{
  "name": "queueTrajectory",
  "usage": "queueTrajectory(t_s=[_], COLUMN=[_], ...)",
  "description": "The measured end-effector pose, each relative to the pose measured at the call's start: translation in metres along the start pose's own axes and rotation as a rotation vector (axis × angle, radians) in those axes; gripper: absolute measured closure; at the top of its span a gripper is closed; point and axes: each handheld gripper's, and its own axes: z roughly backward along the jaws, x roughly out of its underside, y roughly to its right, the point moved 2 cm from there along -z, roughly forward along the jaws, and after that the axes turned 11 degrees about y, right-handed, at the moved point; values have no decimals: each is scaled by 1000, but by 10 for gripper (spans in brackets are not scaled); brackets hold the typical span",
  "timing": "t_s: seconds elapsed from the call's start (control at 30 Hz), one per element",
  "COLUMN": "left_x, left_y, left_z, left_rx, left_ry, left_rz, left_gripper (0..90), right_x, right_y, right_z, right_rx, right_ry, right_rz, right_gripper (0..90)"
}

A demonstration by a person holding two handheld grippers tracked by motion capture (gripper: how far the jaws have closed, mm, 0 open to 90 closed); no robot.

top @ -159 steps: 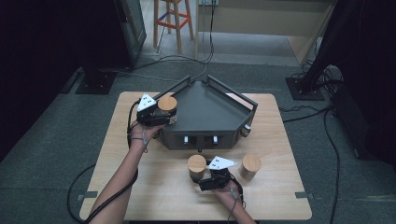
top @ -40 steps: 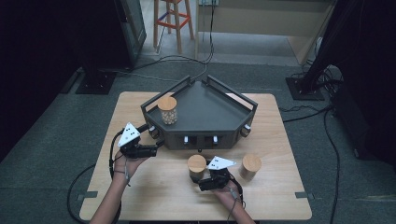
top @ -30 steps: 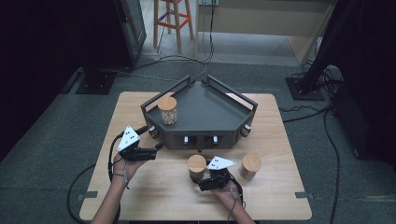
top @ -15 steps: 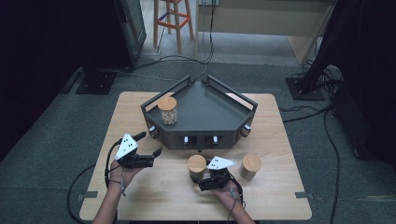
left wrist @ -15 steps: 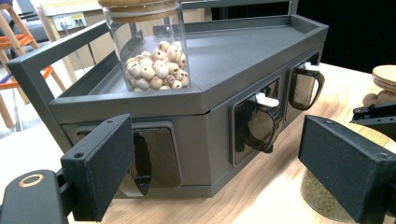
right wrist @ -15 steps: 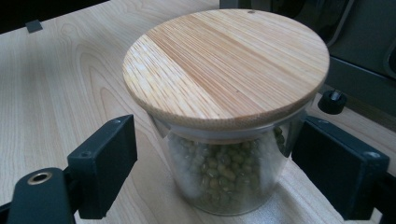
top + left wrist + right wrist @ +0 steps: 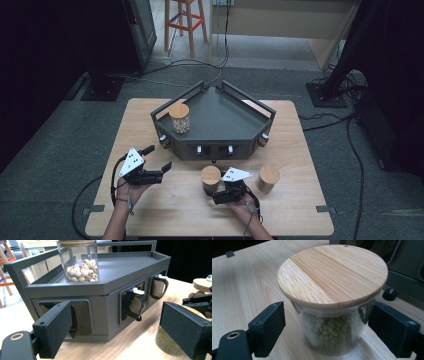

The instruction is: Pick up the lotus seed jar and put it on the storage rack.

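The right gripper [image 7: 216,191] stands on the table [image 7: 295,210], its jaws wide around the jar of green beans [image 7: 334,315] without touching it, just near of the grey rack [image 7: 220,125]. The left gripper [image 7: 161,171], at the near left, is spread open and empty.

We see bare tabletop [image 7: 175,210] around the left gripper [image 7: 160,171]. At its 1 o'clock the dispenser rack [image 7: 215,145] blocks passage; at 3 o'clock stands the bean jar [image 7: 210,178].

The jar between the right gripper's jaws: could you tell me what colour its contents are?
Green, small round beans in the jar, clearest in the right gripper view.
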Motion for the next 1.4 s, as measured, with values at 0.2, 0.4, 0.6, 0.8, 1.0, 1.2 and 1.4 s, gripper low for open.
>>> queueTrajectory(t_s=[0.2,0.4,0.6,0.8,1.0,1.2,1.4], left_x=[5,11,17,25,31,41,47], left_y=[3,4,6,8,9,8,8], left_z=[3,5,9,11,13,15,16], left_rx=[4,3,-3,-3,5,12,3], left_ry=[-2,0,-2,1,-5,-11,-38], left_rz=[1,16,21,36,38,44,59], left_gripper=[104,104,104,104,104,104,104], right_x=[0,0,0,0,0,-1,-2], right_y=[0,1,1,1,0,-1,-4], right_z=[0,0,0,0,-1,-2,-3], right_rx=[0,-1,-1,-3,-4,-3,5], right_ry=[2,1,5,4,0,-1,-8], right_rz=[-4,-5,-8,-8,1,7,27], right_gripper=[139,139,139,139,139,138,137])
